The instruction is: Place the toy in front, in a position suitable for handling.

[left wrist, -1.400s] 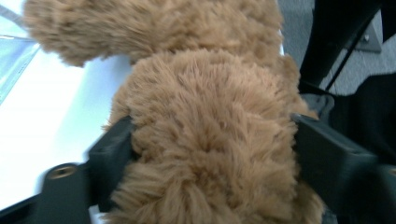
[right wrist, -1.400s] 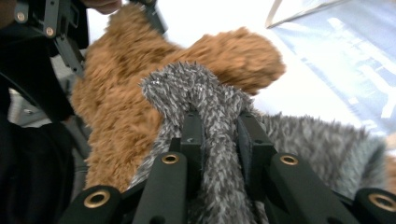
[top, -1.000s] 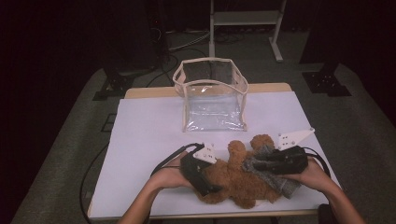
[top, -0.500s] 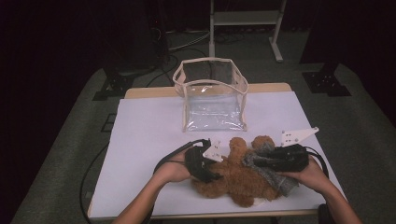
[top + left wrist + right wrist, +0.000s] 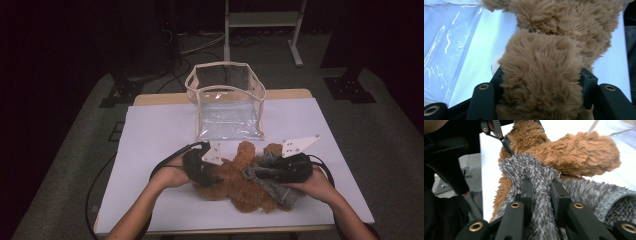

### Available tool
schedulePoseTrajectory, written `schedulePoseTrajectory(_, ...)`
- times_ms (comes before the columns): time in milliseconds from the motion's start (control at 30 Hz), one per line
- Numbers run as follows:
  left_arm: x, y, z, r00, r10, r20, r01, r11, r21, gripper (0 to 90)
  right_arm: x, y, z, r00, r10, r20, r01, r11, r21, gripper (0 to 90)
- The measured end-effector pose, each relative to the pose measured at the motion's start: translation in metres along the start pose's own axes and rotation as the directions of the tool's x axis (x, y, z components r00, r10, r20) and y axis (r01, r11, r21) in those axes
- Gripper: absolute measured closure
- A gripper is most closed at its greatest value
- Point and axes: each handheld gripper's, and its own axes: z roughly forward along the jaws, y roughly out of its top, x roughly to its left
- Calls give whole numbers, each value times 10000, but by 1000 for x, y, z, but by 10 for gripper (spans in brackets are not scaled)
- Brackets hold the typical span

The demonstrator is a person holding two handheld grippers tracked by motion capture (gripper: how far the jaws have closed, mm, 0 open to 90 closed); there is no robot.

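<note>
The left gripper (image 5: 212,176), its jaws having just been closing, is clamping a limb of the brown plush teddy bear (image 5: 240,182). The right gripper (image 5: 252,173) is pinching a fold of the bear's grey knitted garment (image 5: 277,187). Both are lying on the white-covered table (image 5: 150,145), near its front edge. Judged early: the garment is partly worn, and packing is not yet begun. The clear plastic pouch with beige trim (image 5: 227,102) is standing open and empty behind the bear.

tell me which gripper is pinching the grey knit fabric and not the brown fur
The right gripper: its jaws squeeze a fold of the grey knit garment. The left gripper instead clamps a brown furry limb of the teddy bear.
</note>
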Motion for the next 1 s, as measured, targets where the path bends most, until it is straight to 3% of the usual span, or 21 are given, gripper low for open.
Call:
schedulePoseTrajectory(67,-7,-3,-4,9997,220,-63,-222,9995,-213,409,5,1,-2,9997,-180,-190,183,9997,155,742)
schedulePoseTrajectory(200,-15,-8,-7,9999,125,-115,-129,9991,-399,407,7,5,-11,9984,-539,-194,545,9980,315,740)
schedulePoseTrajectory(333,-17,-18,-11,9997,-233,-87,227,9977,-643,409,-8,4,-21,9996,-157,235,156,9999,64,740)
schedulePoseTrajectory(433,-18,-25,-16,9991,-403,-127,394,9971,-657,412,-14,1,-17,9999,80,121,-80,9999,-66,740)
schedulePoseTrajectory(600,-21,-34,-26,9980,-603,-200,594,9974,-403,407,-5,7,-1,9994,-339,-29,339,9994,30,740)
schedulePoseTrajectory(800,-23,-23,-28,9981,-599,-141,596,9981,-151,268,5,3,13,9986,-489,-207,495,9983,314,744)
schedulePoseTrajectory(933,-21,-10,-25,9966,-819,29,819,9939,-737,254,9,-3,11,9986,-443,-298,449,9987,228,744)
schedulePoseTrajectory(1000,-21,-7,-21,9958,-865,312,889,9922,-875,288,10,-4,10,9986,-410,-345,417,9989,201,744)
